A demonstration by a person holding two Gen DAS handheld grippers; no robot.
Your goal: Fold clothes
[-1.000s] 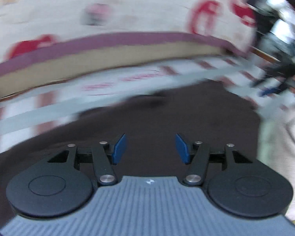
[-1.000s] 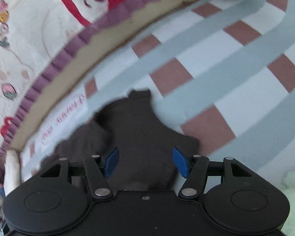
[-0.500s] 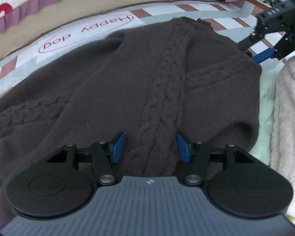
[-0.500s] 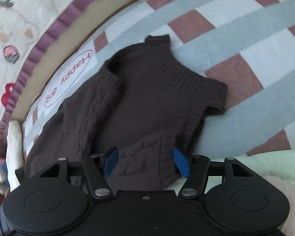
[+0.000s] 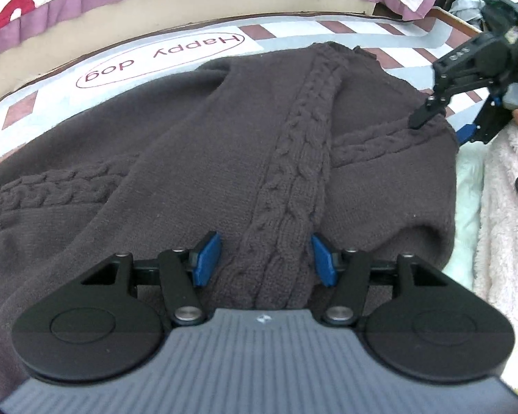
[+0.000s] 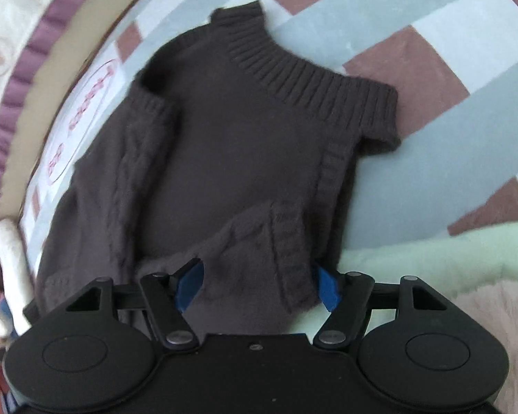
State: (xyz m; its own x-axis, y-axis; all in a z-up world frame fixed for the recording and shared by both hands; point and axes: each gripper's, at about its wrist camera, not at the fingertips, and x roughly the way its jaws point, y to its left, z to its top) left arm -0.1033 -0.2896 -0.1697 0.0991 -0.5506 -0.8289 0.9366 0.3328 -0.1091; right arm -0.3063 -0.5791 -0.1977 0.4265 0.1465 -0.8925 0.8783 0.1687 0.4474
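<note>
Dark brown cable-knit sweater (image 5: 224,158) lies spread on checked bedsheet (image 6: 414,79), left gripper (image 5: 265,254) jaws apart straddling its cable band, right gripper (image 6: 259,284) jaws opening around its corner

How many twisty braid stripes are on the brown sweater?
3 show in the left wrist view of the sweater: one long braid down the middle, one braid at the left, one braid at the right. More may be folded underneath.

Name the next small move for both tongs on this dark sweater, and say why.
Probably close both tongs on the knit. The left tongs straddle the cable band of the brown sweater with pads apart; the right tongs are opening around the sweater's near edge, so neither grips yet.
</note>
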